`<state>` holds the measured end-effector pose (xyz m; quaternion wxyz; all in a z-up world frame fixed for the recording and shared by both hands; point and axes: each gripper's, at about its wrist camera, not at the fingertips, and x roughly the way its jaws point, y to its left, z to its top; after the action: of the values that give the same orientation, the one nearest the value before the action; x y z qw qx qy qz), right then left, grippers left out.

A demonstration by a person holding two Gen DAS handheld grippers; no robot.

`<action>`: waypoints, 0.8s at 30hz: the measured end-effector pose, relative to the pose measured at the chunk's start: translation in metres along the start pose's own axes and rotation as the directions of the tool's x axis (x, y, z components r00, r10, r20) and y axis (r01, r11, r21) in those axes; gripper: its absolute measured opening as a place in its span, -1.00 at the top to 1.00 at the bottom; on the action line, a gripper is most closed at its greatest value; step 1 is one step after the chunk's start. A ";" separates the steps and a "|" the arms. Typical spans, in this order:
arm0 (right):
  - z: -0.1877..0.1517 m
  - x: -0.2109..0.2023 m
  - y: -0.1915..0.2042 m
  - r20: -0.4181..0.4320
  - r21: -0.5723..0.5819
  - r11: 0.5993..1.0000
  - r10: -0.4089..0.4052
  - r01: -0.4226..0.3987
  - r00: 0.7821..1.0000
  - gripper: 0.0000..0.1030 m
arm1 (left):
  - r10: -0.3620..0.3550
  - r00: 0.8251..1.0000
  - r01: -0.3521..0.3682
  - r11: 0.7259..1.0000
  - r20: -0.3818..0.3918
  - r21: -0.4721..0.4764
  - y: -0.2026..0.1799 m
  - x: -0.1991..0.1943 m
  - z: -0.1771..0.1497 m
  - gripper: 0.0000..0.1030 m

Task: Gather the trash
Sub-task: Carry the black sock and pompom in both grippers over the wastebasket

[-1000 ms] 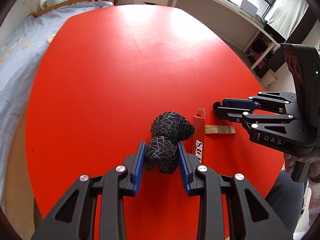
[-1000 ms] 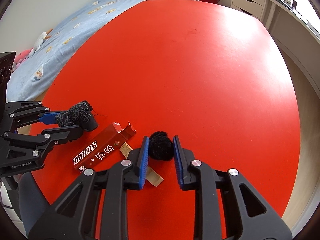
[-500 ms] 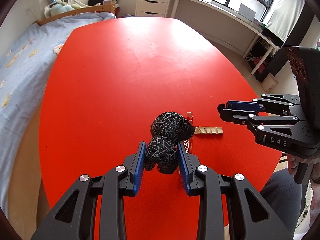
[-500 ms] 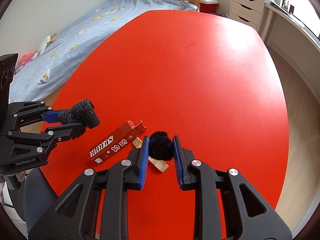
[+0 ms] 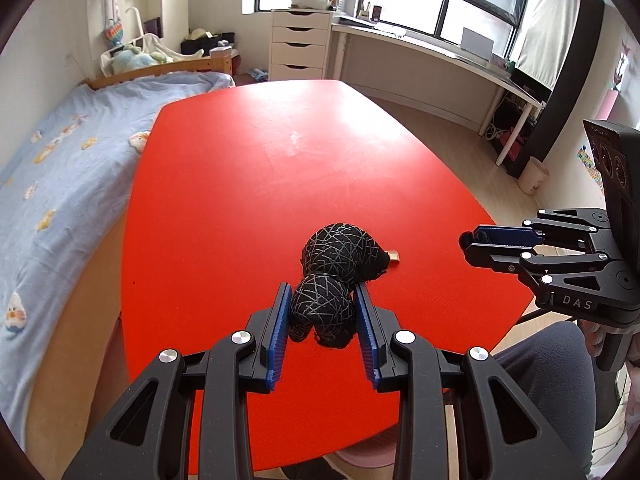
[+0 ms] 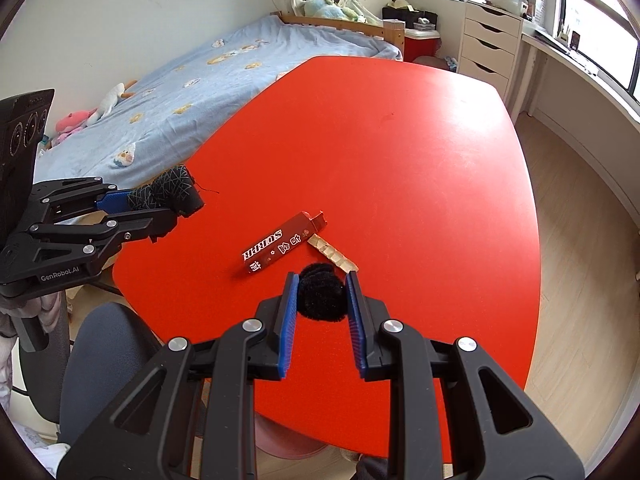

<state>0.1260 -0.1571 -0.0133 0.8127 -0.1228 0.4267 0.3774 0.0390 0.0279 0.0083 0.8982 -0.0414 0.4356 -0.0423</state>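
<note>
Left tongs [image 5: 322, 322] are pinching a black bundle with grey web lines [image 5: 324, 312], held above the red surface [image 5: 280, 184]. Right tongs [image 6: 322, 304] squeeze a fuzzy black wad [image 6: 322, 296]. Just ahead of the right tongs lies a red box reading "SUBPR" [image 6: 282, 248], touching a tan strip [image 6: 332, 254]. Tong bodies read "DAS" and "GenRobot.AI".

Red table [image 6: 400, 152]; black grey-lined bundle [image 5: 332, 276]; plain black wad [image 6: 322, 296]; red white-lettered box [image 6: 280, 246].
</note>
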 end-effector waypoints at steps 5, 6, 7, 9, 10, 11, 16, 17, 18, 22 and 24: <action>-0.017 -0.026 0.008 0.029 -0.004 1.000 0.009 -0.009 1.000 0.55 | -0.006 1.000 0.005 1.000 0.022 0.013 -0.009 -0.016 -0.010 0.40; -0.021 -0.031 0.009 0.033 -0.006 1.000 0.010 -0.010 0.999 0.55 | -0.008 1.000 0.008 1.000 0.026 0.015 -0.011 -0.019 -0.013 0.40; -0.025 -0.035 0.011 0.036 -0.009 1.000 0.009 -0.009 0.999 0.55 | -0.011 1.000 0.011 1.000 0.028 0.016 -0.012 -0.022 -0.016 0.40; -0.033 -0.043 0.015 0.043 -0.008 1.000 0.019 -0.018 0.999 0.55 | -0.016 0.999 0.015 1.000 0.031 0.022 -0.016 -0.026 -0.022 0.40; -0.037 -0.047 0.017 0.044 -0.009 1.000 0.020 -0.020 0.999 0.55 | -0.018 0.999 0.017 1.000 0.032 0.025 -0.017 -0.029 -0.026 0.40; -0.041 -0.050 0.018 0.045 -0.010 1.000 0.020 -0.020 0.999 0.55 | -0.021 0.999 0.020 0.999 0.032 0.027 -0.019 -0.031 -0.029 0.40; -0.062 -0.062 0.026 0.045 -0.008 1.000 0.026 -0.026 0.999 0.55 | -0.040 0.999 0.039 0.998 0.021 0.045 -0.028 -0.037 -0.046 0.40; -0.067 -0.064 0.028 0.044 -0.007 1.000 0.029 -0.029 0.999 0.55 | -0.044 0.999 0.043 0.998 0.017 0.048 -0.030 -0.038 -0.049 0.40; -0.070 -0.065 0.029 0.041 -0.006 0.999 0.034 -0.033 0.999 0.55 | -0.045 0.999 0.044 0.998 0.012 0.054 -0.032 -0.039 -0.053 0.40; -0.085 -0.066 0.035 0.017 -0.010 0.999 0.049 -0.049 0.999 0.54 | -0.062 0.998 0.063 0.996 -0.007 0.065 -0.041 -0.040 -0.068 0.40; -0.092 -0.065 0.038 0.002 -0.013 0.998 0.056 -0.056 0.998 0.54 | -0.065 0.998 0.067 0.995 -0.022 0.073 -0.045 -0.038 -0.075 0.40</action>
<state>0.0206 -0.2117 -0.0136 0.8013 -0.1156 0.4267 0.4030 -0.0450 -0.0155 -0.0032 0.8929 -0.0220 0.4409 -0.0885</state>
